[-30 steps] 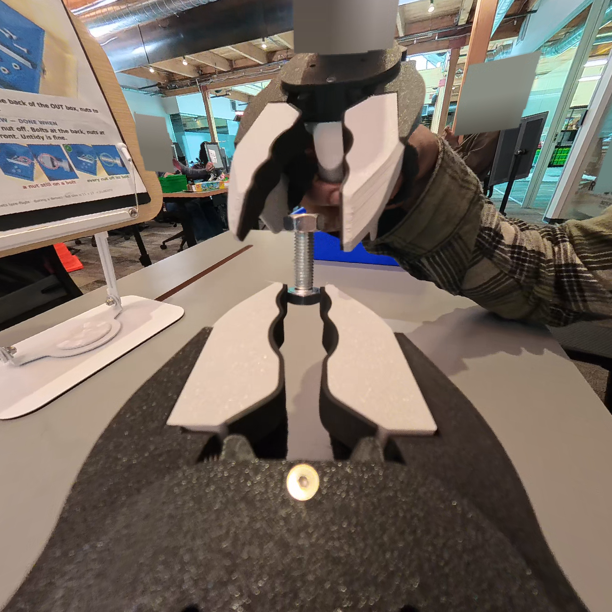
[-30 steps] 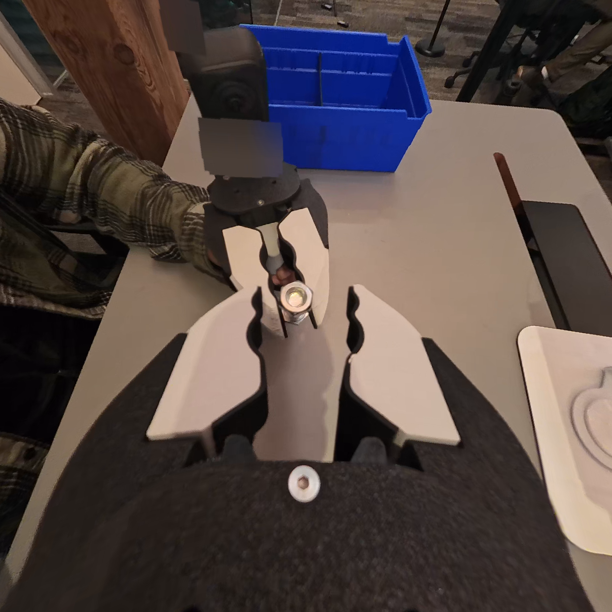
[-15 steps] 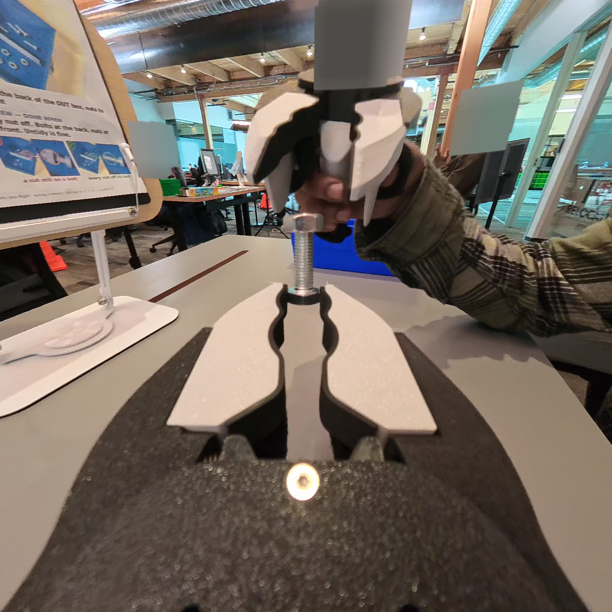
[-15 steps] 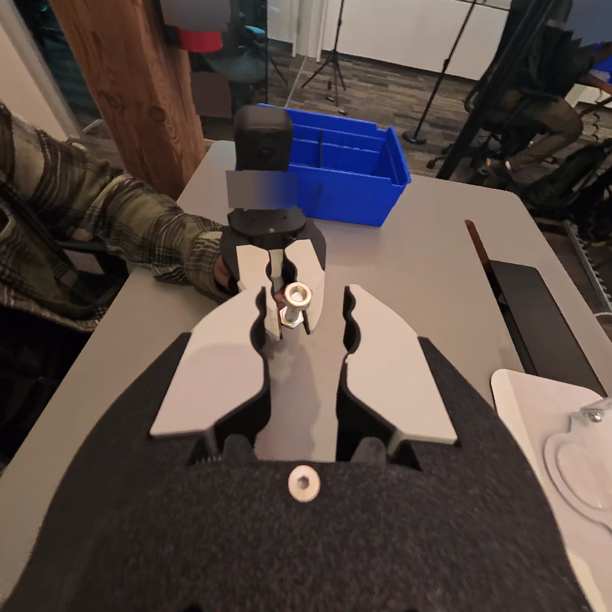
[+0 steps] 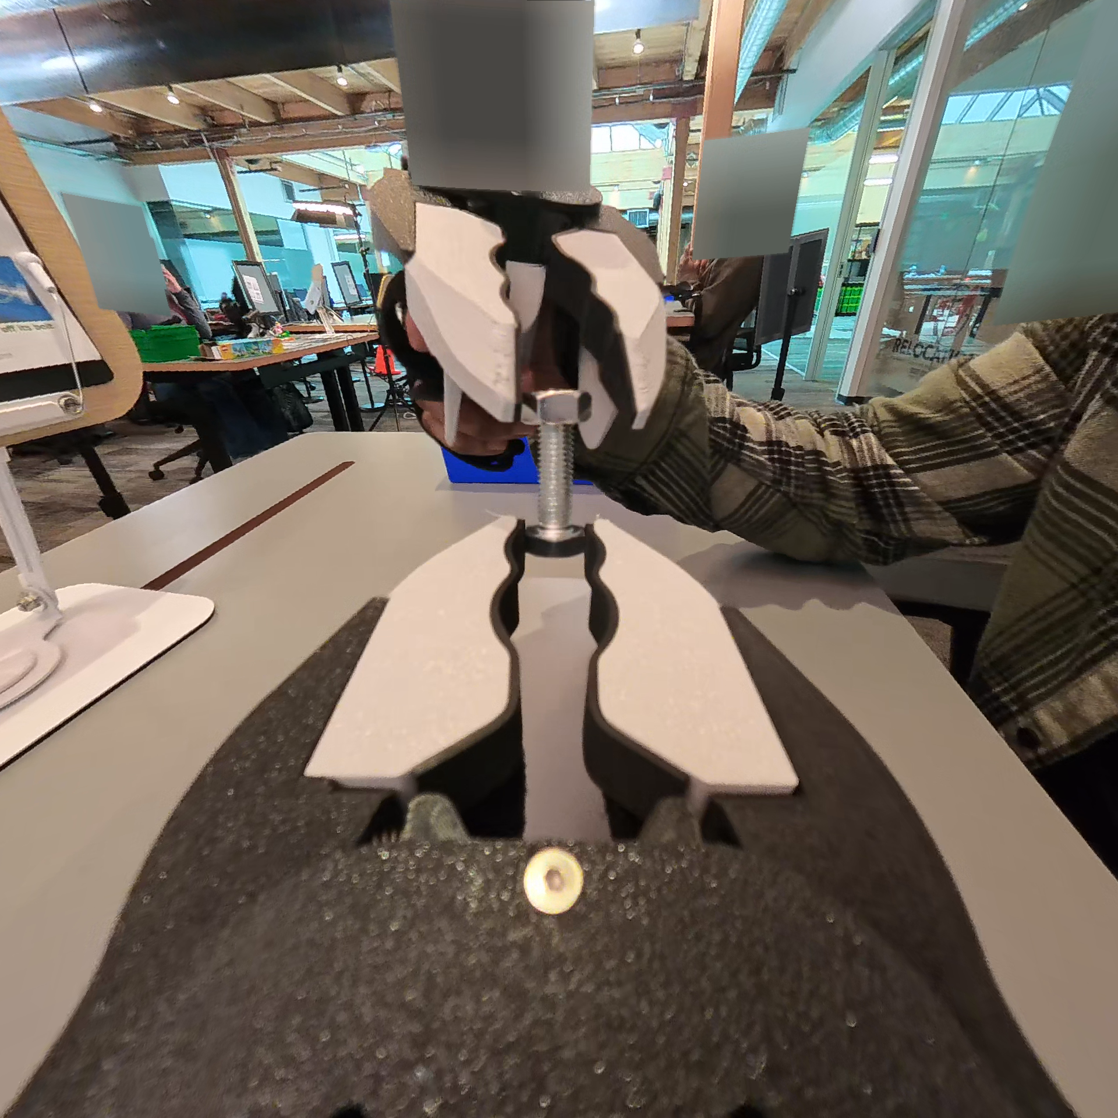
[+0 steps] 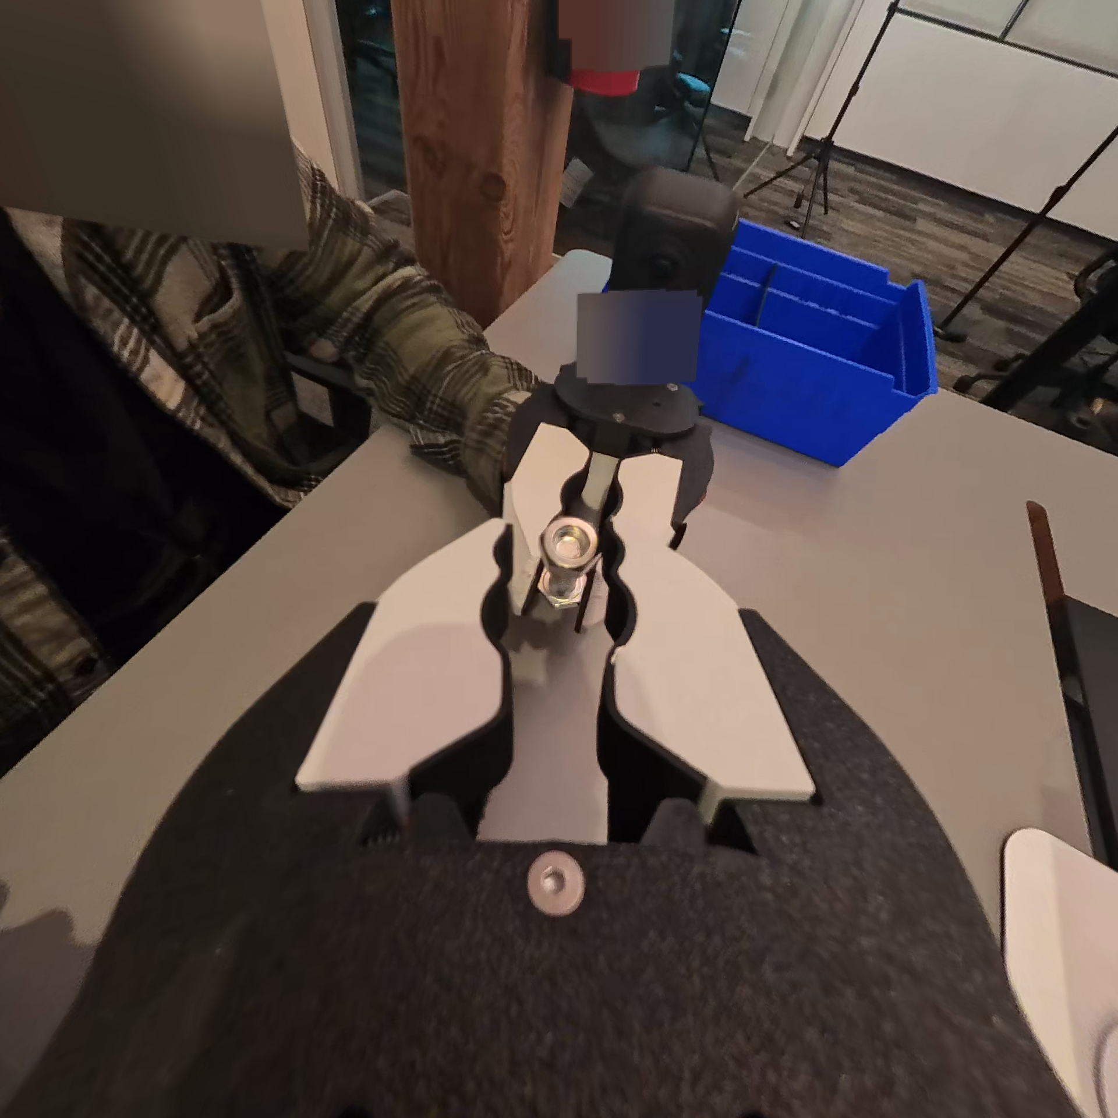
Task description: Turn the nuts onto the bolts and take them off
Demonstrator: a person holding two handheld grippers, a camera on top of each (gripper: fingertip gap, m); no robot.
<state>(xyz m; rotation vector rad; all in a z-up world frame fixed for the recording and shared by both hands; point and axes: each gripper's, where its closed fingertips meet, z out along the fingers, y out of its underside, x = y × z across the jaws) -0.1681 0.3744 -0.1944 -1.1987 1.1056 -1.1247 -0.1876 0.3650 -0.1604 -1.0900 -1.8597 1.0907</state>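
A silver bolt (image 5: 555,472) stands upright, head up, with a nut (image 5: 553,532) at its lower end just above the grey table (image 5: 314,544). My left gripper (image 5: 553,535) is shut on the nut and holds it level. My right gripper (image 6: 559,544) hangs over the bolt, fingers pointing down, and also shows in the left wrist view (image 5: 547,423). Its jaws flank the bolt head (image 6: 568,544) and stand partly closed, with a small gap on each side. From above, the nut (image 6: 559,596) shows below the head, between the left gripper's fingertips (image 6: 520,596).
A blue divided bin (image 6: 804,375) stands at the far side of the table. A white stand base (image 5: 91,653) carries an instruction board (image 5: 36,339) to the left. A dark slab (image 6: 1095,683) lies near it. Plaid sleeves (image 5: 847,472) reach in from the side. Left and right tips are no more than a few centimetres apart.
My right gripper lifted off the bolt head, twisted, and came back down around it with narrower jaws. My left gripper kept hold of the nut and stayed put.
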